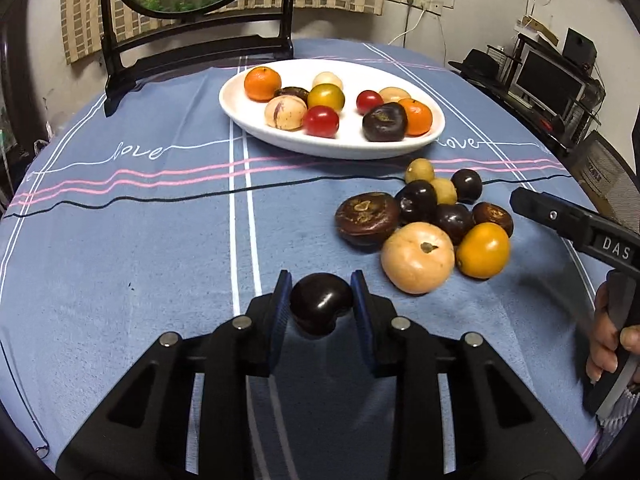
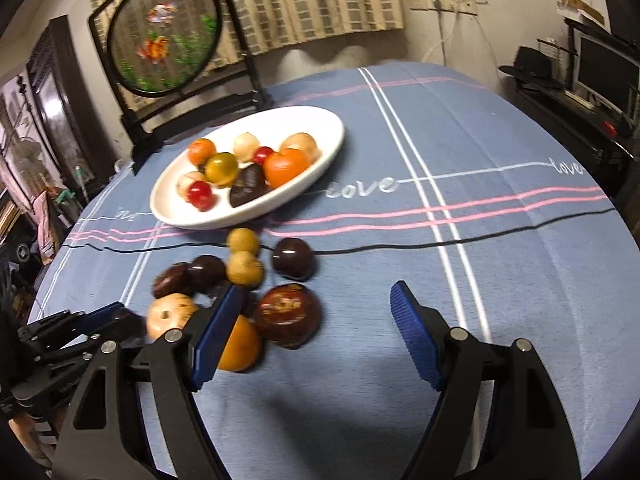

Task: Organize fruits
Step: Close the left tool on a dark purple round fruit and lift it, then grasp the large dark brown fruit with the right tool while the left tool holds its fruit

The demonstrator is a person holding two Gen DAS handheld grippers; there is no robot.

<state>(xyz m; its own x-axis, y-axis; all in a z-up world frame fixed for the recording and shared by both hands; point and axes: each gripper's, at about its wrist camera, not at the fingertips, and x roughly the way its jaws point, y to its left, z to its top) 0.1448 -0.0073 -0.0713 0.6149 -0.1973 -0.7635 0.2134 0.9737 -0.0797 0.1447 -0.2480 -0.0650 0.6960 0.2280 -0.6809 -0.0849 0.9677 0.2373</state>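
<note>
My left gripper (image 1: 321, 307) clamps one dark fruit (image 1: 321, 309); my right gripper (image 2: 316, 332) stands released; white plate (image 1: 256, 128) holds ten fruits; nine lie loose on the cloth (image 1: 120, 264).

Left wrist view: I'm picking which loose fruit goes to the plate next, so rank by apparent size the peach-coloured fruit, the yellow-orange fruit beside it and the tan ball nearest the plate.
1. Peach-coloured fruit
2. Yellow-orange fruit
3. Tan ball

The ball lies farther from the camera, so its true size is less certain.

Black gripper (image 1: 321, 308), blue ribbed pads (image 1: 280, 312), silver screws
</note>
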